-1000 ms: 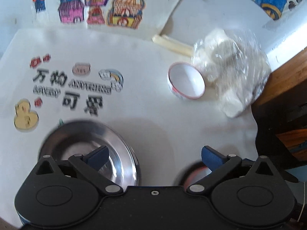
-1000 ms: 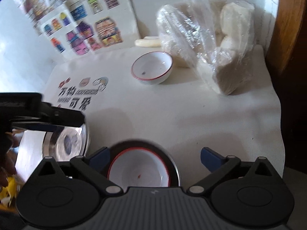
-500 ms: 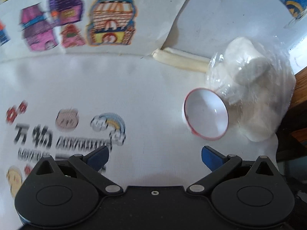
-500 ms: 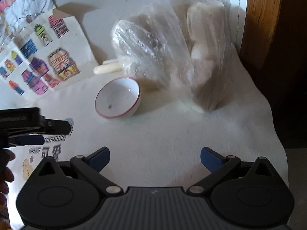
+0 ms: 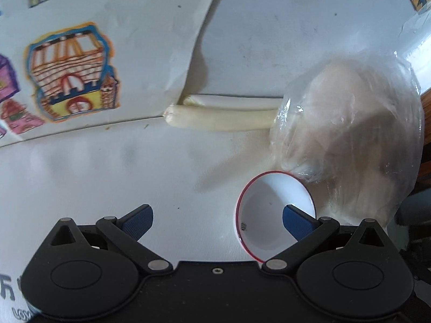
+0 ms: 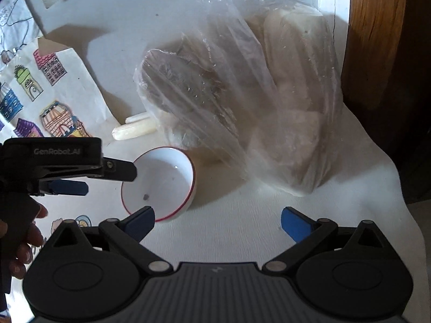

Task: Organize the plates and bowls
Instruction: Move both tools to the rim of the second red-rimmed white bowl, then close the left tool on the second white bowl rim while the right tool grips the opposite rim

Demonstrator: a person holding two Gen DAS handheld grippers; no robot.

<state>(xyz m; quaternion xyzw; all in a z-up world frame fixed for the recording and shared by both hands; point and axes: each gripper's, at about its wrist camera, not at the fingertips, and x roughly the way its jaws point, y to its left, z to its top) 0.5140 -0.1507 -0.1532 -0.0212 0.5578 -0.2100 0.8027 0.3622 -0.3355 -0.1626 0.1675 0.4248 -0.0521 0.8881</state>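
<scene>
A small white bowl with a red rim (image 5: pixel 272 212) stands on the white table, close against a clear plastic bag. My left gripper (image 5: pixel 217 216) is open; its right finger sits over the bowl's inside and its left finger is outside the bowl, to the left. In the right wrist view the same bowl (image 6: pixel 161 183) lies ahead and left, with the left gripper (image 6: pixel 89 180) reaching in from the left above its rim. My right gripper (image 6: pixel 217 219) is open and empty, its left fingertip just at the bowl's near rim.
A clear plastic bag of pale lumps (image 6: pixel 242 107) stands right behind the bowl, also in the left wrist view (image 5: pixel 350 134). Pale sticks (image 5: pixel 221 118) lie by the wall. Coloured house drawings (image 5: pixel 70 70) cover the left. A wooden post (image 6: pixel 377 40) and the table's right edge (image 6: pixel 404 188) are close.
Both grippers have moved forward towards the far bowl. The steel plate and the near red-rimmed bowl have dropped out of view. The left gripper now straddles the bowl's rim.
</scene>
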